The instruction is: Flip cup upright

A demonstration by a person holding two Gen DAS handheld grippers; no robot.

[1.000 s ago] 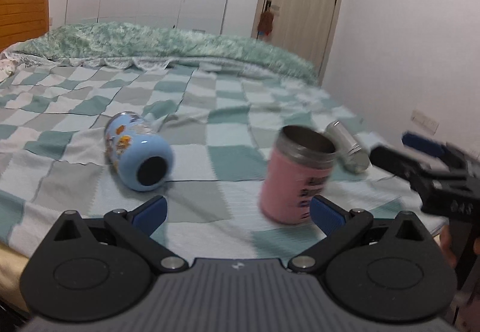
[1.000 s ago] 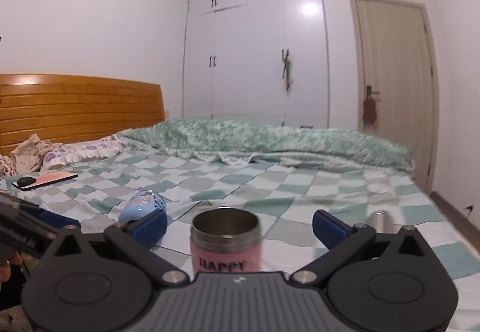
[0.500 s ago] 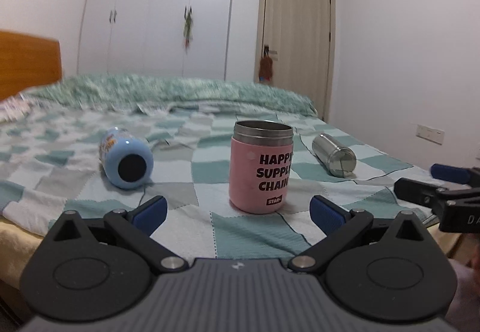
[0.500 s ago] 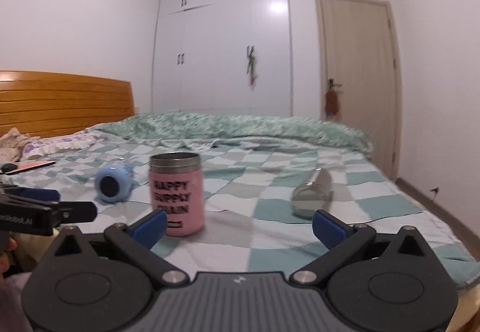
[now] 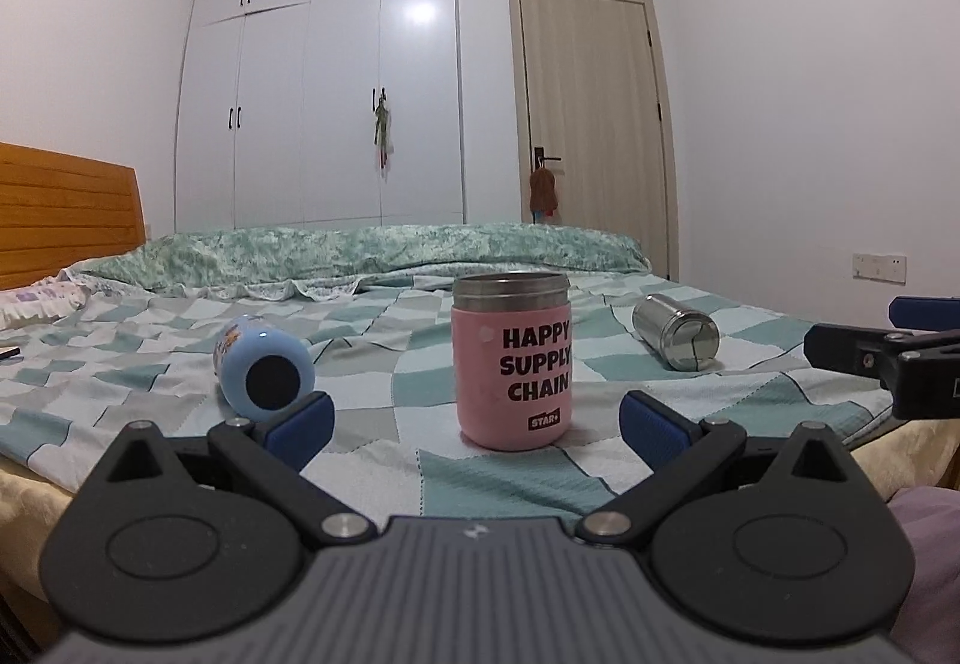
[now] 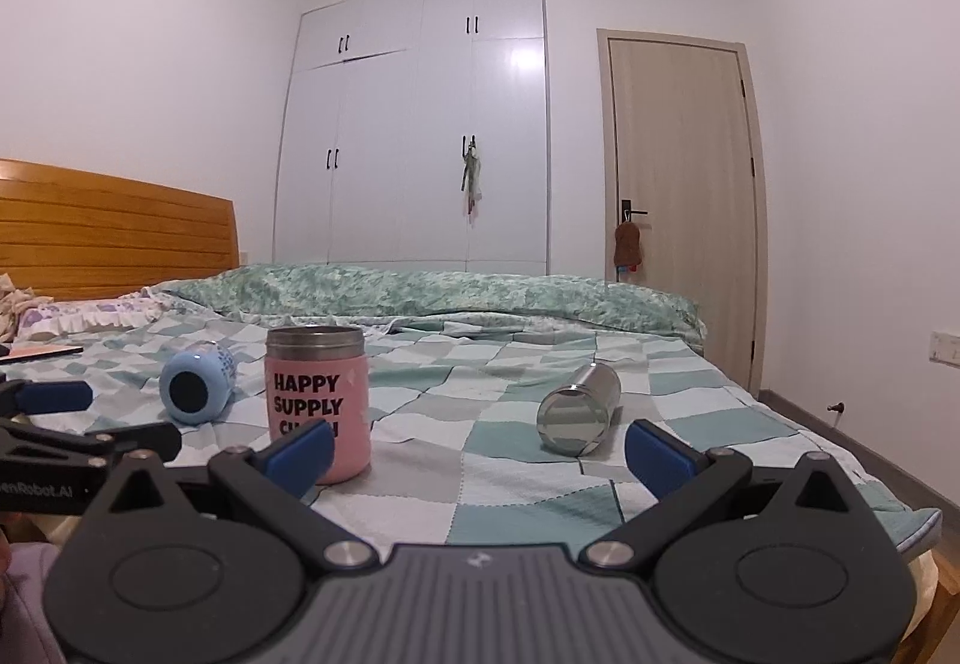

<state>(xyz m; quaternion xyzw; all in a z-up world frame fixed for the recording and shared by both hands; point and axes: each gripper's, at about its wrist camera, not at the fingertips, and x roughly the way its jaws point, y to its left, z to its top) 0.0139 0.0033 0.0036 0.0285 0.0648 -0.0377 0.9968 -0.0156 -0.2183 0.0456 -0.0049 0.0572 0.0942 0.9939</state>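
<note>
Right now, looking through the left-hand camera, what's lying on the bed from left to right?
Blue cup on its side → pink cup standing upright → steel cup on its side → the right gripper poking in at the edge.

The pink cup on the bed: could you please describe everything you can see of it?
The pink cup stands upright on the checked bedspread, open end up. It has a pink body, a bare metal rim band, and black lettering reading HAPPY SUPPLY CHAIN above a small STAR label. Nothing touches it except the bedspread; both grippers are open and clear.
</note>
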